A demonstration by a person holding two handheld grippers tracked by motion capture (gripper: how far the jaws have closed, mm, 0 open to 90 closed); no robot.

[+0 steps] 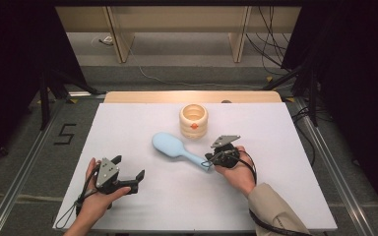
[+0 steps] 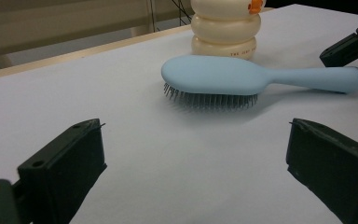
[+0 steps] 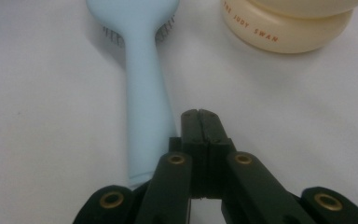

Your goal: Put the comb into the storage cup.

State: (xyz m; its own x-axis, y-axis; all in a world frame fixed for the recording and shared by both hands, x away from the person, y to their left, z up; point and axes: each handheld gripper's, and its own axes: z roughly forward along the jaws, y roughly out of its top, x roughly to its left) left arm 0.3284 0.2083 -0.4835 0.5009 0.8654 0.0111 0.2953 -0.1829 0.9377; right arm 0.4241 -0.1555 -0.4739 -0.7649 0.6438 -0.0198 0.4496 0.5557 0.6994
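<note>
A lab or recording studio. Black curtains (image 1: 10,73) flank a white table (image 1: 128,132); cables (image 1: 270,39) trail across a floor marked "5" (image 1: 65,133).

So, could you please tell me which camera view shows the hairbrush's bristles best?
The left gripper view: it sees the blue hairbrush side-on, so the bristles show as a full row under the head. The right gripper view catches just a few bristle tips beside the handle; the high view gives only the brush's smooth back.

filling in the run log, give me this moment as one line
left gripper: jaws open, empty | right gripper: jaws shut, empty, beside brush handle end | brush: bristles down on table | pot: behind brush
</note>
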